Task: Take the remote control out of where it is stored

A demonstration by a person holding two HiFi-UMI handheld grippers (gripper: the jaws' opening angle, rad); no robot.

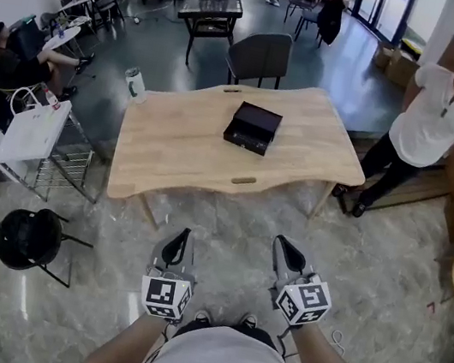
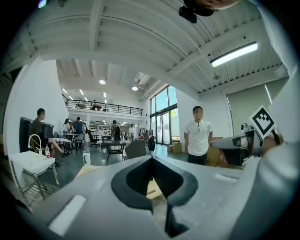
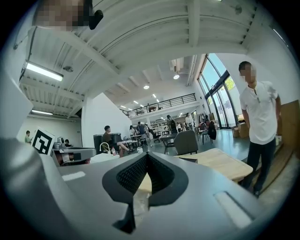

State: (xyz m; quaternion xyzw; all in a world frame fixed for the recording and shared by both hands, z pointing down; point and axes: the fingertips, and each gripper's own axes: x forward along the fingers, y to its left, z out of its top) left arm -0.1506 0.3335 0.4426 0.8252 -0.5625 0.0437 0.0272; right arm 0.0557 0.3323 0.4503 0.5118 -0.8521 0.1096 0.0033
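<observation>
A black flat box (image 1: 252, 128) lies shut near the middle of the light wooden table (image 1: 179, 155). No remote control shows in any view. My left gripper (image 1: 186, 233) and right gripper (image 1: 280, 240) are held side by side over the floor, well short of the table's near edge. Both point toward the table, and each has its jaws closed tip to tip on nothing. In the left gripper view the left gripper (image 2: 151, 158) frames a sliver of tabletop. The right gripper (image 3: 146, 154) shows the same in its own view, with the table (image 3: 220, 161) ahead to the right.
A person in a white shirt (image 1: 428, 125) stands by the table's right end. A grey chair (image 1: 262, 56) stands behind the table, and a white cup (image 1: 135, 84) sits at its far left corner. At left are a black stool (image 1: 30, 237) and a wire cart with a white bag (image 1: 36, 130).
</observation>
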